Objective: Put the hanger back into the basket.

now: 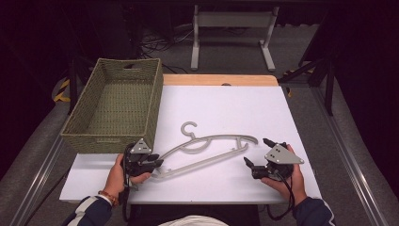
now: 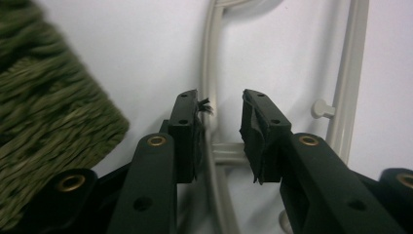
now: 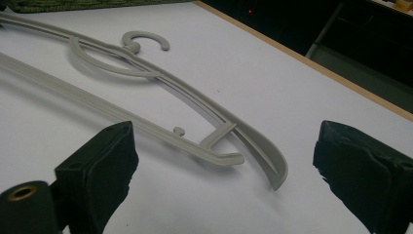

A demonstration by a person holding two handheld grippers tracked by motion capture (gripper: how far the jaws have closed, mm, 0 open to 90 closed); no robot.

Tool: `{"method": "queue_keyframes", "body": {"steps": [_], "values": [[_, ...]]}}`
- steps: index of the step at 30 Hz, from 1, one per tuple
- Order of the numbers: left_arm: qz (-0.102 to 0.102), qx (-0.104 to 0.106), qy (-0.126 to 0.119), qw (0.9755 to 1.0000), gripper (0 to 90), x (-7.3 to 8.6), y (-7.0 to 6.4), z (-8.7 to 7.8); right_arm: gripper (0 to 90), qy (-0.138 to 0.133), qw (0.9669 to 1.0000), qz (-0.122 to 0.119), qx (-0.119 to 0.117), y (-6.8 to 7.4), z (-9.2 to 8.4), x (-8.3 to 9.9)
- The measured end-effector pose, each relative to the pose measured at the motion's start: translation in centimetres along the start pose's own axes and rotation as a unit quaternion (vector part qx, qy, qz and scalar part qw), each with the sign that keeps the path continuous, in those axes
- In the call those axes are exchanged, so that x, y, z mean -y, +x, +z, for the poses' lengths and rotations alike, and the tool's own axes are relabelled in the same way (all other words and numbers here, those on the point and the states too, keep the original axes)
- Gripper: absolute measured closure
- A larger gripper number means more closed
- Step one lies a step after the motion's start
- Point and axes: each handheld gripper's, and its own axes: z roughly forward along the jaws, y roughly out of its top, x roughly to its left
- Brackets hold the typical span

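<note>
Grey plastic hanger [image 1: 207, 153] is lying flat on the white table [image 1: 226, 108], its long axis running from your near left up toward the right, its hook [image 1: 188, 128] pointing away from you. Bare white surface is lying open beyond it to the far wooden edge. Your left gripper [image 1: 153, 164] is straddling the hanger's left arm, jaws apart, just beside the woven green basket [image 1: 115, 106]. Your right gripper [image 1: 258, 153] is hovering near the curved right tip, jaws spread wide, touching nothing
</note>
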Motion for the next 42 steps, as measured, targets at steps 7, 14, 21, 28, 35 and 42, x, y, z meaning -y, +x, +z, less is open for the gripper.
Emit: {"method": "queue_keyframes", "body": {"steps": [7, 14, 21, 28, 35, 42], "values": [[0.001, -0.008, 0.028, 0.9996, 66.3, -0.7, -0.1, 0.4, 8.9, 0.002, 1.0000, -0.001, -0.001, 0.0, 0.0, 0.0], [0.016, -0.013, 0.063, 0.9978, 78.2, -1.5, -0.2, 0.5, 8.9, 0.011, 0.9999, -0.005, -0.009, 0.1, 0.3, 0.1], [0.033, -0.011, 0.126, 0.9915, 78.8, -2.7, -0.7, 0.4, 8.9, 0.012, 0.9999, -0.001, -0.011, 0.0, 0.3, 0.1], [0.036, -0.010, 0.136, 0.9900, 76.5, -3.2, -0.8, 0.7, 9.0, 0.013, 0.9998, 0.003, -0.013, -0.1, 0.3, 0.2], [0.046, -0.020, 0.136, 0.9894, 70.7, -3.7, -1.3, 1.3, 9.0, 0.019, 0.9997, 0.002, -0.016, 0.1, 0.5, 0.1], [0.055, -0.023, 0.133, 0.9893, 73.1, -4.1, -1.4, 1.7, 9.0, 0.022, 0.9996, 0.003, -0.020, 0.0, 0.6, 0.2]]}}
